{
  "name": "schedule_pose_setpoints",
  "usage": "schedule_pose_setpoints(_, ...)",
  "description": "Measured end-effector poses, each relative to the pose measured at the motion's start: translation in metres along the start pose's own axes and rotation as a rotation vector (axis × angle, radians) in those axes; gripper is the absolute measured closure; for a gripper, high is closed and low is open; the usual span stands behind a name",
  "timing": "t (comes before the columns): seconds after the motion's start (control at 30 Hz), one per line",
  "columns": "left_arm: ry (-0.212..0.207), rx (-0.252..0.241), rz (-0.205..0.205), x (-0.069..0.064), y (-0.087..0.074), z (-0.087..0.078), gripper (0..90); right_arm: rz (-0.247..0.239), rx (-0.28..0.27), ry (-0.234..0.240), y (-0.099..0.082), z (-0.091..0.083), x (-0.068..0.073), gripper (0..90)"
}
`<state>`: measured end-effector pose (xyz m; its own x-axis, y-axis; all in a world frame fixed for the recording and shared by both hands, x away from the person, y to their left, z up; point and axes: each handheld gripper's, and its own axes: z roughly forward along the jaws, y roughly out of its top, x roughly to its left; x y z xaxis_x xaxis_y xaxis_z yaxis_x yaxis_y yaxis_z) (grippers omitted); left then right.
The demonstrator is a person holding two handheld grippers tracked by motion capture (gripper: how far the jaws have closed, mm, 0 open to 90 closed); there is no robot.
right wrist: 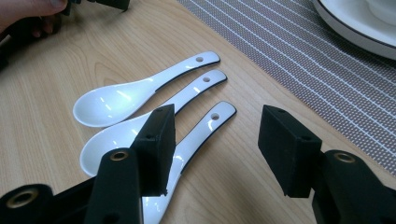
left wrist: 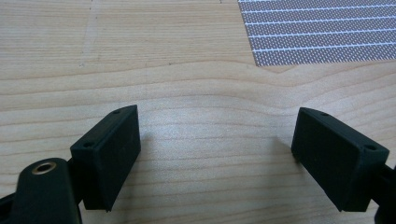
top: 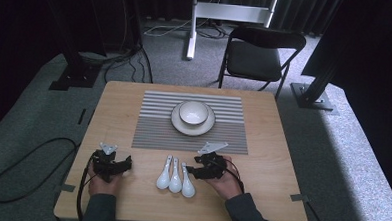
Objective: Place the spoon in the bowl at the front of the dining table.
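Three white ceramic spoons (top: 175, 178) lie side by side near the table's front edge, handles pointing toward the striped placemat (top: 191, 122). In the right gripper view the spoons (right wrist: 140, 91) sit just ahead of the jaws; the nearest spoon (right wrist: 205, 128) runs under the left jaw. My right gripper (top: 195, 172) rests just right of the spoons, jaws wide and nothing between them (right wrist: 217, 144). My left gripper (top: 112, 163) sits on bare wood at the front left, open and empty (left wrist: 217, 154). A white bowl (top: 193, 113) stands on a plate (top: 176, 120) on the placemat.
The wooden table (top: 267, 158) has bare wood around the mat. A black folding chair (top: 259, 55) and a white stand (top: 192, 25) are on the carpet behind the table. Cables (top: 26, 173) trail on the floor at the left.
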<state>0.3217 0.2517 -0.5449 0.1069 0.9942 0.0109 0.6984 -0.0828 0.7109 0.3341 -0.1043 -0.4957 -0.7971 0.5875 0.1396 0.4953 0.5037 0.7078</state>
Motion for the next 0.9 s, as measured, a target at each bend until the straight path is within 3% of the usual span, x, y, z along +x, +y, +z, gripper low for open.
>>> schedule_pose_setpoints(0.9, 0.0, -0.001, -0.001, 0.0, 0.0, 0.0, 16.1, -0.013, 0.034, 0.021, 0.001, 0.019, 0.011, 45.8)
